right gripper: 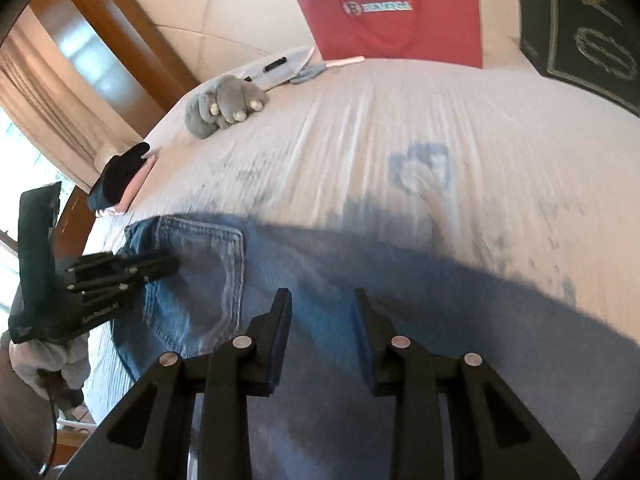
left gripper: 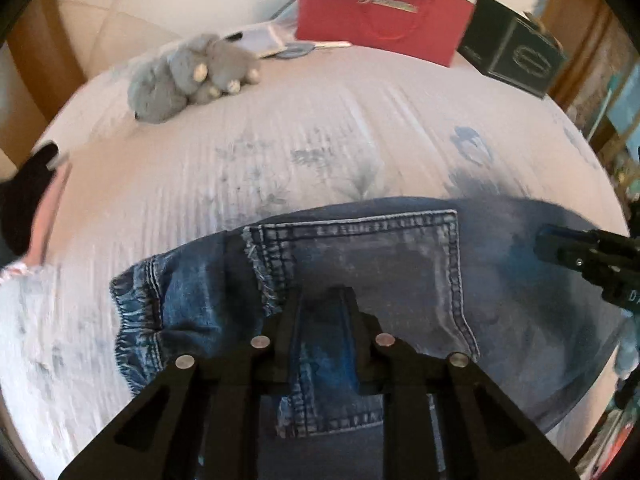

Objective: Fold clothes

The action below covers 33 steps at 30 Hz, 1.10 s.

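Observation:
Blue denim jeans (left gripper: 380, 264) lie flat on a white bedsheet (left gripper: 280, 140) printed with pale blue flowers, back pocket facing up. My left gripper (left gripper: 324, 300) is shut on a fold of denim beside the pocket, near the elastic waistband. The right wrist view shows the left gripper (right gripper: 172, 266) at the jeans' (right gripper: 280, 280) left end, held by a gloved hand (right gripper: 48, 360). My right gripper (right gripper: 322, 300) hovers open over the middle of the denim with nothing between its blue pads. It shows as the right gripper (left gripper: 540, 240) at the right edge.
A grey plush toy (left gripper: 188, 76) lies at the far left of the bed. A red paper bag (left gripper: 376, 12) and a dark green box (left gripper: 516, 56) stand at the back. A black and pink item (right gripper: 124, 176) sits on the left edge.

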Available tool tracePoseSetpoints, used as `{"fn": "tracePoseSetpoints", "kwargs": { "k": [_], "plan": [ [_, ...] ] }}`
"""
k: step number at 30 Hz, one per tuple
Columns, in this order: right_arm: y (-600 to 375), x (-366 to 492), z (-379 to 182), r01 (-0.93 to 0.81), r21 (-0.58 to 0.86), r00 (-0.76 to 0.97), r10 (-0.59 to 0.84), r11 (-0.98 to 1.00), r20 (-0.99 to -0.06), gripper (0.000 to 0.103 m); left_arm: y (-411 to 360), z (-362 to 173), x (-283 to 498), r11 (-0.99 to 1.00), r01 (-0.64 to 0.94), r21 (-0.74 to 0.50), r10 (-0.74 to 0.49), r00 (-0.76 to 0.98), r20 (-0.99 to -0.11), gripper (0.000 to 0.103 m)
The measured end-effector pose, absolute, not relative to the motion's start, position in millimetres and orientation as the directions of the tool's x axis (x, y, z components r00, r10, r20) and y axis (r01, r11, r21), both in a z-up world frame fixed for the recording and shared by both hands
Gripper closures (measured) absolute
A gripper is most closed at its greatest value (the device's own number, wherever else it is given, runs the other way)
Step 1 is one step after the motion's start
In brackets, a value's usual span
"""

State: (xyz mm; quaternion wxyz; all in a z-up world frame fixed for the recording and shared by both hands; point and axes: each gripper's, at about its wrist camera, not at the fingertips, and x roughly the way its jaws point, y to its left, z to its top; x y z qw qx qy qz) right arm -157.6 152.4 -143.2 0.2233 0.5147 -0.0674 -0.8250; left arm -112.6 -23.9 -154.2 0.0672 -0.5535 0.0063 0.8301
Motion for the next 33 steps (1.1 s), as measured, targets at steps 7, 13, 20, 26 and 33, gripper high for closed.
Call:
{"fn": "tracePoseSetpoints", "kwargs": {
  "k": [7, 13, 20, 26, 33],
  "plan": [
    [142, -185, -170, 0.221, 0.324, -0.341, -0.384, -0.92, -0.858, 0.079, -9, -171, -124, -0.991, -0.13, 0.021, 0.03, -0.38, -0.925, 0.085],
    [143, -170, -155, 0.232, 0.338, -0.331, -0.401, -0.912, -0.854, 0.078, -19, -155, -108, -0.991, -0.133, -0.001, 0.051, -0.368, -0.929, 0.085],
    [125, -117, -149, 0.341, 0.349, -0.26, -0.444, -0.873, -0.857, 0.078, -29, -160, -68, -0.987, -0.157, 0.017, 0.038, -0.341, -0.939, 0.085],
    [159, -81, -168, 0.321, 0.292, -0.223, -0.372, -0.901, -0.901, 0.084, -51, -175, -70, -0.991, -0.122, -0.057, 0.093, -0.322, -0.942, 0.076],
    [289, -51, -176, 0.04, 0.414, -0.284, -0.407, -0.909, -0.868, 0.103, -48, -176, -68, -0.991, -0.132, -0.031, 0.075, -0.346, -0.935, 0.075]
  ]
}}
